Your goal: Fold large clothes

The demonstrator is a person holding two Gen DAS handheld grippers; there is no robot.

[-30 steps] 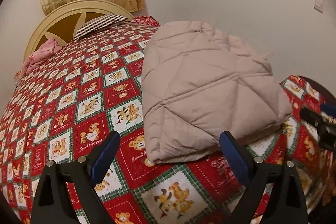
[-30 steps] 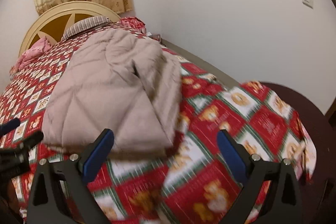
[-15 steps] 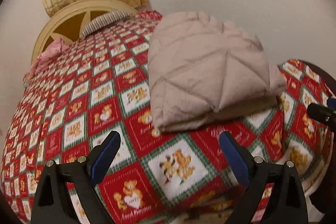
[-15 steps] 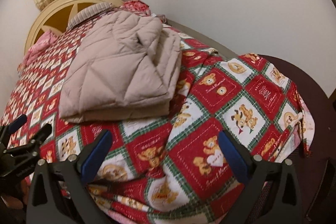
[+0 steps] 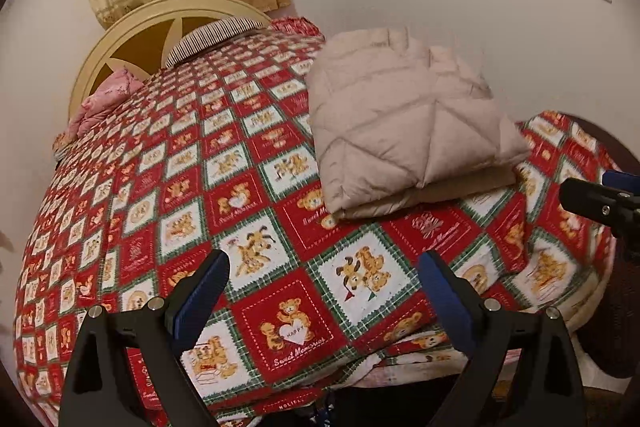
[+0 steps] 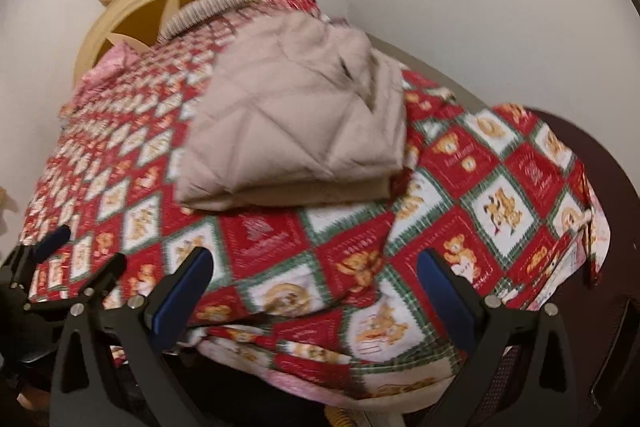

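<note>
Bedspread [image 5: 256, 267]; jacket [image 5: 404, 123] beyond hand-held gripper [image 5: 324, 279]

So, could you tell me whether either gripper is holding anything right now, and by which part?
Nothing: left gripper and right gripper are open, apart from the folded jacket.

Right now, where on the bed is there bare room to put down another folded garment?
Broad bare bedspread lies left of the folded jacket, up toward the pillows. A narrower strip runs between the jacket and the foot edge. The wall side beside the jacket is tight.
</note>
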